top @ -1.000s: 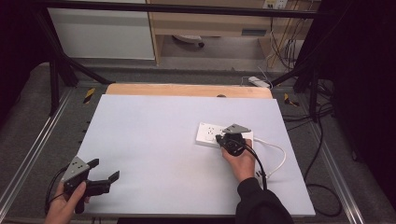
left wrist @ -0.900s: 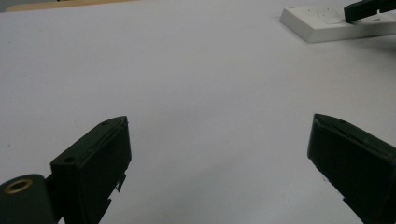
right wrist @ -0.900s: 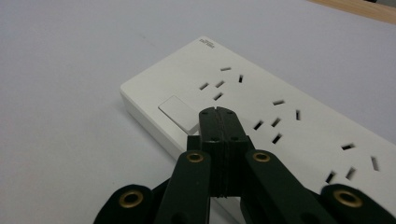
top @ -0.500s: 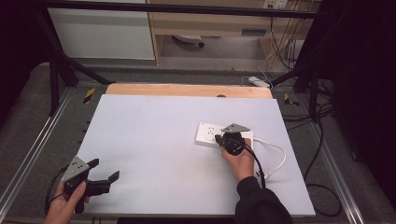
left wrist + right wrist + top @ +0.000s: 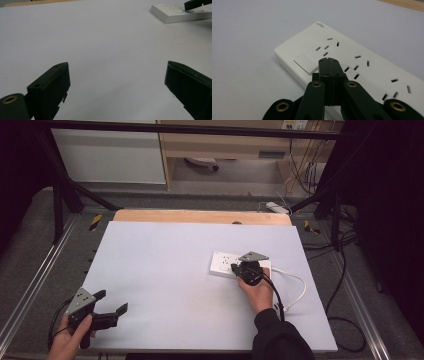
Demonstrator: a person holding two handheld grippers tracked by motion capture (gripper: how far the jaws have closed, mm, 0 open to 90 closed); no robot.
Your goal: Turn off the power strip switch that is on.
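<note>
A white power strip point(image 5: 222, 262) with several sockets lies flat on the right half of the pale table point(image 5: 165, 265). My right gripper point(image 5: 234, 268) is shut with nothing between its jaws. In the right gripper view its tips point(image 5: 329, 60) rest over the power strip point(image 5: 352, 50), right beside the white rocker switch point(image 5: 305, 63); whether they press on it I cannot tell. My left gripper point(image 5: 113, 301) is held near the table's front left corner, open and empty. Seen along the left gripper point(image 5: 117, 66), bare table lies between the jaws and the power strip point(image 5: 172, 12) is far off at the upper right.
A white cable point(image 5: 295, 287) loops from the strip's right end toward the right edge. A wooden board point(image 5: 200, 216) borders the table's far side. Metal frame rails run along both sides. Black cables hang off the right side onto the floor.
</note>
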